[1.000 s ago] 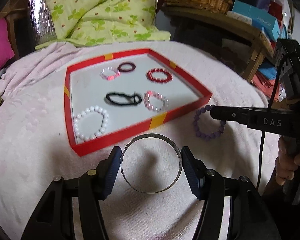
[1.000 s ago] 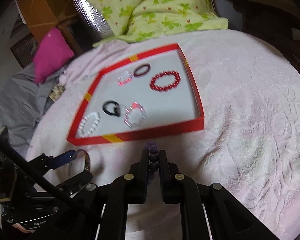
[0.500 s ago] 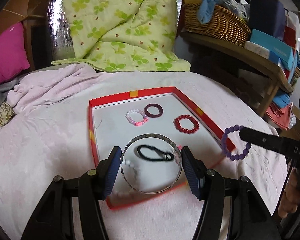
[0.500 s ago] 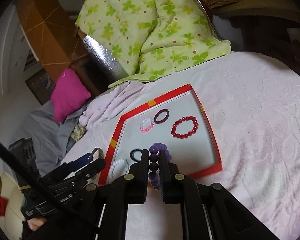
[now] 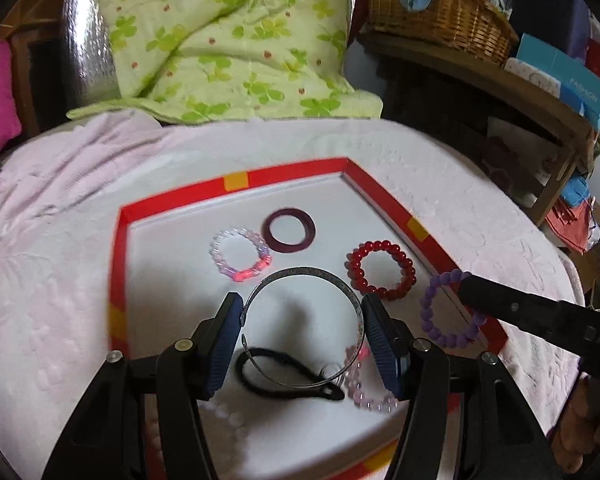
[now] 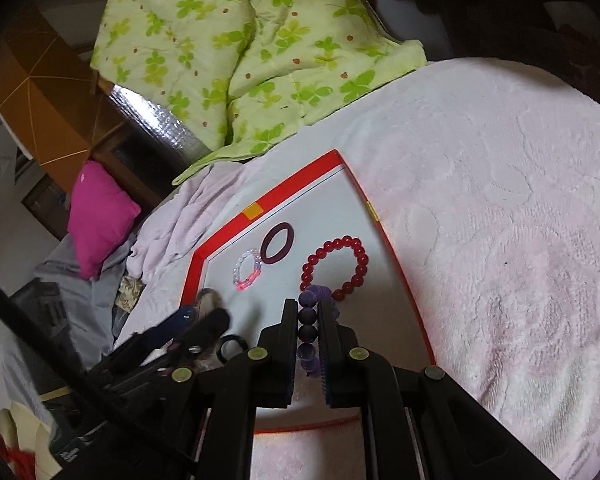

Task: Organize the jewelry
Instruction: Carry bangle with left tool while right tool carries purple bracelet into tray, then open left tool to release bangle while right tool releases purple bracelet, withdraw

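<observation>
A red-rimmed white tray [image 5: 236,181] lies on the pink bedspread; it also shows in the right wrist view [image 6: 253,211]. My left gripper [image 5: 302,316] is shut on a silver bangle [image 5: 300,273] and holds it above the tray. My right gripper [image 6: 307,309] is shut on a purple bead bracelet [image 6: 309,326], which hangs over the tray's right rim in the left wrist view [image 5: 430,302]. In the tray lie a red bead bracelet [image 5: 381,270], a dark maroon ring [image 5: 288,231], a pink-clear bracelet [image 5: 240,255], a black hair tie [image 5: 288,376] and a pale pink bracelet [image 5: 360,392].
A green floral quilt [image 5: 220,40] lies behind the bed. A wicker basket [image 5: 440,8] and boxes stand on a wooden shelf at the right. A magenta pillow [image 6: 100,216] lies at the left. A white bead bracelet [image 5: 224,414] lies partly hidden under my left gripper.
Both grippers lifted their bracelets off the bedspread and carried them forward over the tray. The bangle and the purple bracelet are now above the tray.
</observation>
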Motion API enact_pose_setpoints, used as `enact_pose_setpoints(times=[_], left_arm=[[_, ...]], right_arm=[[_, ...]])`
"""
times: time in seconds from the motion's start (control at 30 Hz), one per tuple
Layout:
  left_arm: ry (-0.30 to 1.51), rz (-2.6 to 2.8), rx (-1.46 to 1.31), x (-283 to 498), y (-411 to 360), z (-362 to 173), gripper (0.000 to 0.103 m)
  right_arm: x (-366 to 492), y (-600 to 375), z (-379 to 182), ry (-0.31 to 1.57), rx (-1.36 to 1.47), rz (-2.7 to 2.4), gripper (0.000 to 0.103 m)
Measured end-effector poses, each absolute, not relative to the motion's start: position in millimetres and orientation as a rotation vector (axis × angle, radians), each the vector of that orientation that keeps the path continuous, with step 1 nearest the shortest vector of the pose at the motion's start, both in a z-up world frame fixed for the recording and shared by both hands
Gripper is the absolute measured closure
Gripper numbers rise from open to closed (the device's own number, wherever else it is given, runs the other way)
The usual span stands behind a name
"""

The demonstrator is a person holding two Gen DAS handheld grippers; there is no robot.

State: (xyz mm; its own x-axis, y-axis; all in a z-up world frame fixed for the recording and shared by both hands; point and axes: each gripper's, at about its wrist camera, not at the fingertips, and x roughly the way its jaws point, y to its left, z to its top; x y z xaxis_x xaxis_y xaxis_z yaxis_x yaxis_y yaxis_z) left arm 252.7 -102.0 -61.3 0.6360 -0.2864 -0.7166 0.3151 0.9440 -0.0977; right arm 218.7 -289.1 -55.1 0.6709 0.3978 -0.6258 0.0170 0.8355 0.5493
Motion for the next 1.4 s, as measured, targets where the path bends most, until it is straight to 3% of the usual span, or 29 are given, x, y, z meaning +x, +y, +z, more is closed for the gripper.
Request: enact_pose_setpoints(times=[0.27,0.5,0.57,0.63,0.67,0.97,1.1,1.27,1.4], left_arm=[[0.878,-0.289,0.036,271.3,-113.9,-84.6,0.040],[0.870,-0.315,-0.006,269.5,-104.1,-74.2,0.039],[0.859,-0.335,-0.051,266.8,-96.1,-65.0,0.039],[0.832,-0.341,-0.104,262.0,-84.1,-51.5,0.039],[0.823,-0.344,-0.125,258.3,-77.3,-44.3,0.036],[0.770,-0.200,-0.009,203.1,-49.7,-17.8,0.025],[0.806,-0.150,0.071,167.7,-44.5,-27.6,0.024],[0.803,-0.062,0.057,126.6,-29.0,-20.0,0.023],[0.713,0.044,0.074,91.0,-21.2,-9.1,0.014]], right_arm=[[225.7,-297.7,-67.8,0.843,0.592,0.206,0.093],[227.8,-300.7,-73.1,0.871,0.584,0.169,0.089],[227.4,-300.5,-71.9,0.881,0.582,0.168,0.081],[224.6,-301.3,-68.2,0.871,0.580,0.163,0.061],[222.5,-301.8,-65.1,0.857,0.574,0.159,0.058],[205.4,-285.3,-40.9,0.828,0.465,0.194,0.057],[187.0,-256.8,-29.8,0.857,0.308,0.202,0.047],[157.1,-239.9,-25.3,0.858,0.183,0.195,0.046],[132.0,-232.2,-17.8,0.815,0.080,0.111,0.045]])
